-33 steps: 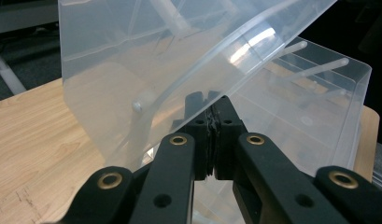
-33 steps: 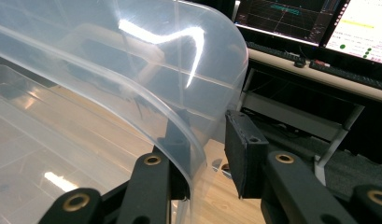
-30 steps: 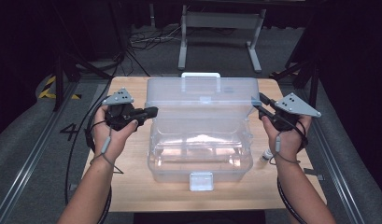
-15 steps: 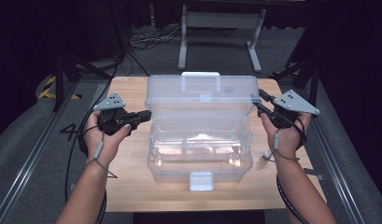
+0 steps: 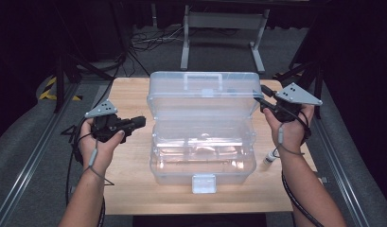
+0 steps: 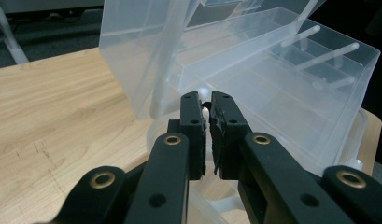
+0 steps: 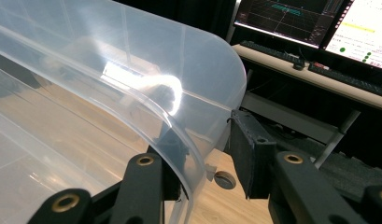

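1. The clear plastic box [image 5: 203, 156] sat mid-table [image 5: 129, 184], its lid [image 5: 203, 97] raised.
2. The right gripper [image 5: 264, 105] stood at the lid's right edge, jaws spread, with the lid's rim between them.
3. The left gripper [image 5: 139, 121], jaws nearly together on nothing, hung just left of the box.

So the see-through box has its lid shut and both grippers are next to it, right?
Not quite. The lid is open, tipped up at the back of the clear box, as the high view shows. The rest holds: the left gripper sits beside the box, and the right gripper is at the lid's edge.
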Motion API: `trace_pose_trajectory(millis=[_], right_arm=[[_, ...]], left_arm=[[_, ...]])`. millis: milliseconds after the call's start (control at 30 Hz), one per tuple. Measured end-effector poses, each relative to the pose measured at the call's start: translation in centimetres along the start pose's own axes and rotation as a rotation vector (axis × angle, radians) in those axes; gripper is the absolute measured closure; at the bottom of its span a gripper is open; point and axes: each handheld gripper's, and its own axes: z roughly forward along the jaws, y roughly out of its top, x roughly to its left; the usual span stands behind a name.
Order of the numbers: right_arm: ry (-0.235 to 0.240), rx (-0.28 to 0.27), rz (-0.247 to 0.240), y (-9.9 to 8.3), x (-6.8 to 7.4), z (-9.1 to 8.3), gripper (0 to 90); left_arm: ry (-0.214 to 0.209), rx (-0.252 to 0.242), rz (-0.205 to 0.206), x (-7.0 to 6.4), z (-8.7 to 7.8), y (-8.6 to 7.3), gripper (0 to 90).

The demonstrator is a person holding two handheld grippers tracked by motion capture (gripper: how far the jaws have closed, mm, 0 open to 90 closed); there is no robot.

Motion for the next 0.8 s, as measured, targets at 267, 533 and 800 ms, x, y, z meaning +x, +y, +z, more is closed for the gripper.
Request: trace_pose_trajectory(millis=[267, 533, 800], right_arm=[[0.006, 0.021, 0.007, 0.4, -0.7, 0.9, 68.4], [0.014, 0.049, 0.036, 0.9, -1.7, 2.6, 71.1], [-0.005, 0.081, 0.037, 1.3, -2.2, 3.8, 74.1]], left_arm=[[0.005, -0.008, -0.034, 0.7, -0.2, -0.9, 84.4], [0.004, 0.007, -0.045, 1.2, -0.1, -1.3, 84.1], [0.010, 0.010, -0.055, 1.5, -0.4, -1.5, 83.9]])
